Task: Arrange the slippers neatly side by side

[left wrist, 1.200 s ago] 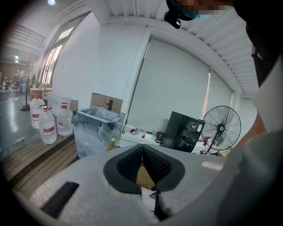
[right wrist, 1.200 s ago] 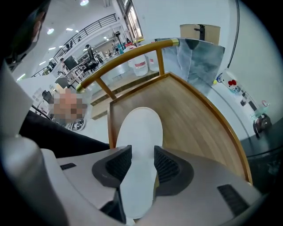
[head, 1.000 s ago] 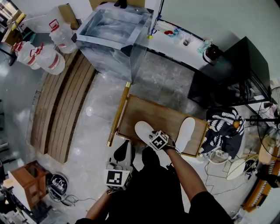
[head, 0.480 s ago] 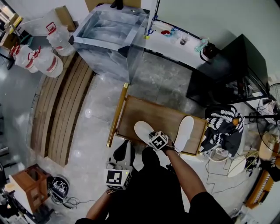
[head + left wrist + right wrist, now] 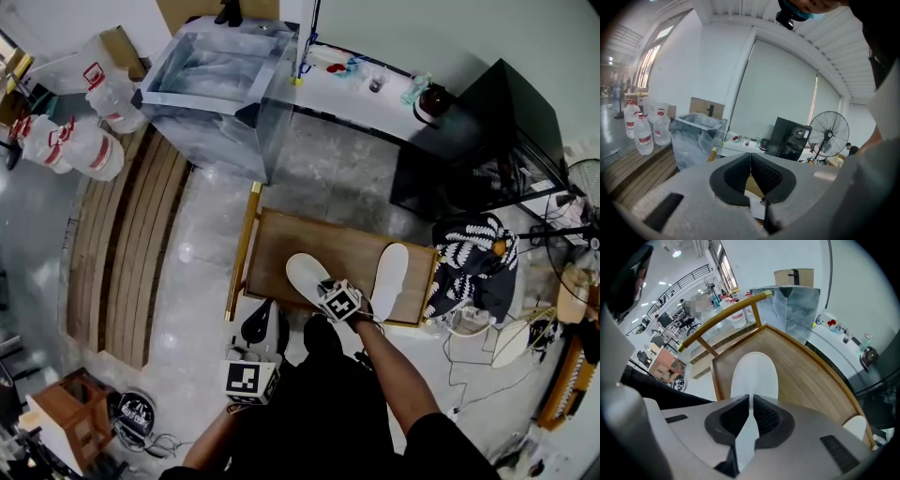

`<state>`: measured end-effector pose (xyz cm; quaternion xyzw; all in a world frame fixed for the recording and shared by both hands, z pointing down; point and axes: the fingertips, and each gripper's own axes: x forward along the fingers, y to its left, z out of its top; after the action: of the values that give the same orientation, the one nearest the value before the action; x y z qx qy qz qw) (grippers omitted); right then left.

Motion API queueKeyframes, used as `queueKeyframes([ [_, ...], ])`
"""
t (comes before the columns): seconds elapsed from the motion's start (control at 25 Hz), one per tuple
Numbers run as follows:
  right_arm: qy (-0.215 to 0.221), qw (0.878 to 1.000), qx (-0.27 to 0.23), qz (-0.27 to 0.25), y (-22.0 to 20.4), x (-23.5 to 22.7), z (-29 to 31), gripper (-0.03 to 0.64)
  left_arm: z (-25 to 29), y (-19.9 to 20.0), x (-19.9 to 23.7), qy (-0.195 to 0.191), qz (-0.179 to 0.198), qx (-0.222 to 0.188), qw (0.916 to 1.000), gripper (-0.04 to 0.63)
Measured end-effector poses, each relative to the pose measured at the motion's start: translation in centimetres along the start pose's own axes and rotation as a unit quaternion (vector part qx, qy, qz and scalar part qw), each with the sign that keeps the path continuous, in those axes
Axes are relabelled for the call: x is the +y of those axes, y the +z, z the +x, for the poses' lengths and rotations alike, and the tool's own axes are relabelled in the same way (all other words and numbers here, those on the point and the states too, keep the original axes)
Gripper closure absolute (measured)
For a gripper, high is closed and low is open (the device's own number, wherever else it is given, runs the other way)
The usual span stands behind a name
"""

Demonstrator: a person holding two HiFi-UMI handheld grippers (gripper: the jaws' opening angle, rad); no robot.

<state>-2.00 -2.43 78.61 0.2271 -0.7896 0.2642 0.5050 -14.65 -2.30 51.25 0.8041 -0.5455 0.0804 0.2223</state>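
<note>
Two white slippers lie on a low wooden table (image 5: 328, 239). The left slipper (image 5: 305, 272) lies slanted; the right slipper (image 5: 389, 269) lies apart from it near the table's right end. My right gripper (image 5: 328, 289) points steeply down at the left slipper's near end. Its jaws have just been closing, and in the right gripper view the gripper (image 5: 751, 401) is shut on the edge of that slipper (image 5: 754, 373). The other slipper's tip (image 5: 857, 426) shows at the lower right. My left gripper (image 5: 267, 314) hangs off the table's near left corner, shut (image 5: 750, 157) and empty.
A clear tank (image 5: 220, 89) stands beyond the table, with water bottles (image 5: 75, 141) and wooden planks (image 5: 122, 253) to the left. A black cabinet (image 5: 478, 141) and a black-and-white patterned cloth (image 5: 473, 262) sit to the right. A standing fan (image 5: 828, 136) is behind.
The head view has drifted a little. Both grippers keep their places, the right one staying at the left slipper's near end. Neither slipper has moved.
</note>
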Motion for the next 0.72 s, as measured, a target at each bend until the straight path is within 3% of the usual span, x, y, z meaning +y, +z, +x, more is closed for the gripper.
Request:
queueKeyframes([
  [0.36,-0.021,0.996,-0.033,0.080,-0.9,-1.8,-1.8,0.584,1.4,0.4,-1.5,-0.036,0.013,0.006,0.9992,0.578],
  [0.72,-0.042,0.981,-0.078,0.170,-2.4,-3.7,-4.6,0.586,3.6,0.6,-4.6,-0.093,0.035,0.015,0.9949,0.578],
])
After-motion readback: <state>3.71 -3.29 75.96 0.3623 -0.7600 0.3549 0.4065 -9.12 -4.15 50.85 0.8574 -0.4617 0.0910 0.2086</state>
